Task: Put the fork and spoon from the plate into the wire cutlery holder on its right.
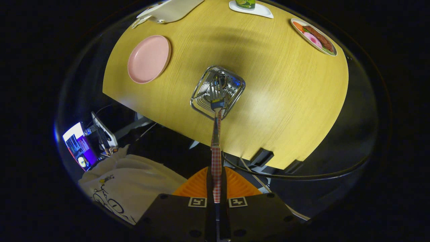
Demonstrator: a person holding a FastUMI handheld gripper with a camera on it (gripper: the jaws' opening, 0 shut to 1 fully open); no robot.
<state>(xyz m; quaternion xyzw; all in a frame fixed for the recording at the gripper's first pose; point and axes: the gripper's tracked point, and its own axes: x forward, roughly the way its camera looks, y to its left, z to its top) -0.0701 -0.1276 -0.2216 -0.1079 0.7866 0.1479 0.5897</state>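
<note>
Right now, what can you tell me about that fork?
The fork looks like metal, with a red-and-white checked handle. It is clamped by the handle between the closed tongs and points straight ahead of them. Its tines hang over the open top of the wire holder on the wooden table; whether they touch the holder I cannot tell.

Shiny metal wire cutlery holder [217, 92] on a matt wood-grain table [285, 101]; smooth matt pink plate [149, 59].

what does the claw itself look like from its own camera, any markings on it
The claw has two dark, flat-topped blocks side by side with a narrow slot between. Each carries a small square black-and-white tag near the slot and a few round holes. Ahead of the blocks sit ribbed fingers with rounded outlines.
</note>
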